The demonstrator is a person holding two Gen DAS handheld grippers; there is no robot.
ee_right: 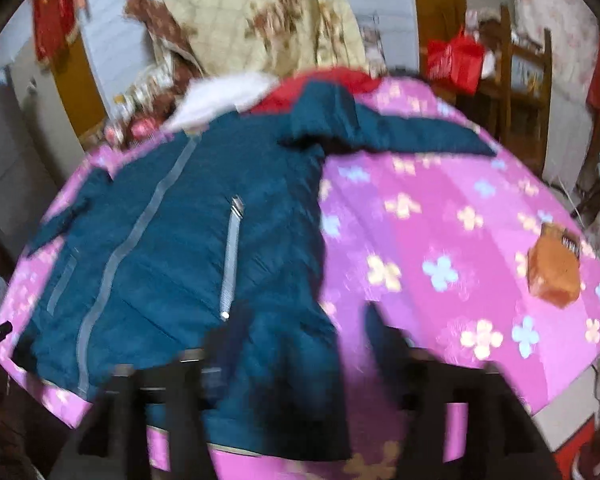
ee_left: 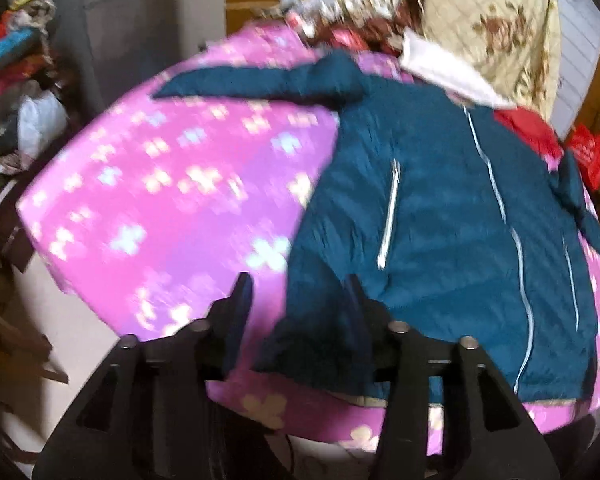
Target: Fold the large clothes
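Observation:
A teal padded jacket (ee_left: 440, 220) (ee_right: 172, 248) with pale zips lies front up on a pink flowered bed sheet (ee_left: 160, 200) (ee_right: 440, 220). Both sleeves are spread out; one sleeve (ee_left: 260, 84) points left in the left wrist view, and the other sleeve (ee_right: 412, 132) points right in the right wrist view. A white fur trim and red lining show at the collar. My left gripper (ee_left: 298, 300) hovers open above the hem's left corner. My right gripper (ee_right: 304, 332) stands wide open above the hem's right part. Neither holds cloth. Both views are blurred.
An orange-brown box (ee_right: 556, 272) lies on the sheet at the right. A cream floral quilt (ee_left: 492, 28) (ee_right: 260, 12) is heaped behind the collar. A red bag (ee_right: 456, 60) sits by a wooden chair (ee_right: 528, 72). Piled clutter (ee_left: 20, 80) lines the left side.

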